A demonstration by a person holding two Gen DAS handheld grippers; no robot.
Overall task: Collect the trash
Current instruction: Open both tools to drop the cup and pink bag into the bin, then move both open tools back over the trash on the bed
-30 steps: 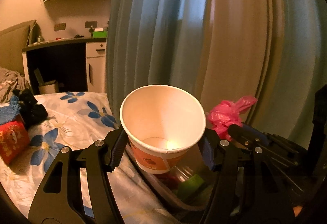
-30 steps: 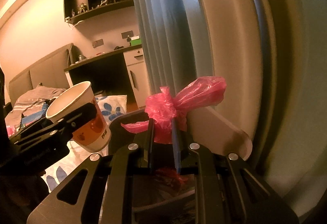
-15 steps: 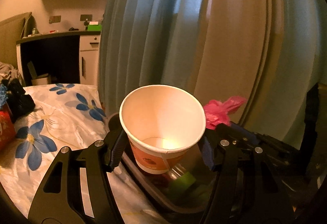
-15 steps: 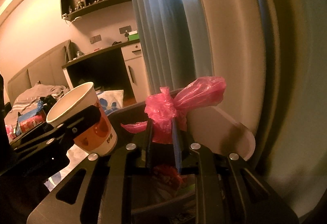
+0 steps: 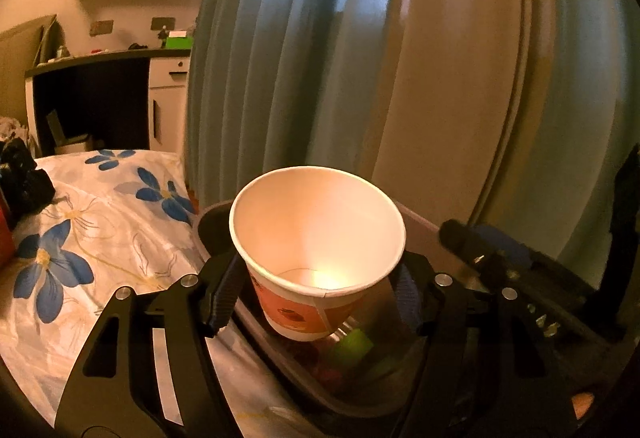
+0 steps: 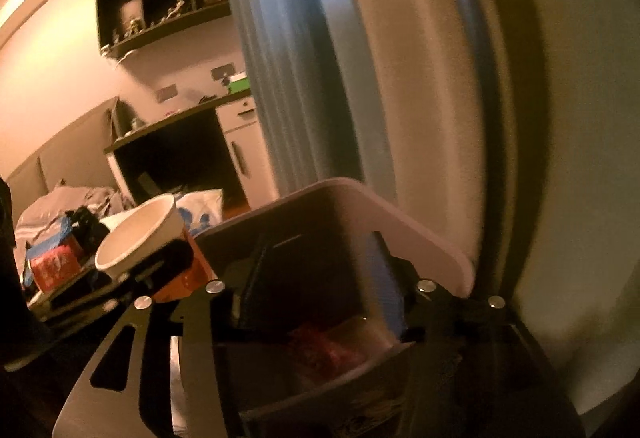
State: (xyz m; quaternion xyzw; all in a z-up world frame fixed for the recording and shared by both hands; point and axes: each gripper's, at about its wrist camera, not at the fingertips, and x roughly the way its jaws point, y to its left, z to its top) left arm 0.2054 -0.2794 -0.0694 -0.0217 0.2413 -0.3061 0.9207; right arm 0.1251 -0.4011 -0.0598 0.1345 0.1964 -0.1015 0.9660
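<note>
My left gripper [image 5: 318, 298] is shut on a white paper cup [image 5: 316, 238] with an orange print and holds it upright over the near rim of a dark trash bin [image 5: 216, 222]. The cup also shows in the right wrist view [image 6: 140, 238]. My right gripper [image 6: 320, 298] is open and empty above the open bin [image 6: 304, 238]. A pink plastic bag [image 6: 324, 350] lies inside the bin among other trash. The right gripper shows in the left wrist view [image 5: 492, 258] at the right, without the bag.
A bed with a blue-flowered sheet [image 5: 80, 238] lies left of the bin. A blue curtain [image 5: 300, 58] hangs right behind it. A red box [image 6: 52, 266] and dark items sit on the bed. A desk and a white cabinet [image 5: 168, 106] stand far left.
My right gripper has opened and the pink bag has dropped from it into the bin. The left gripper with the cup has moved over the bin's rim.
</note>
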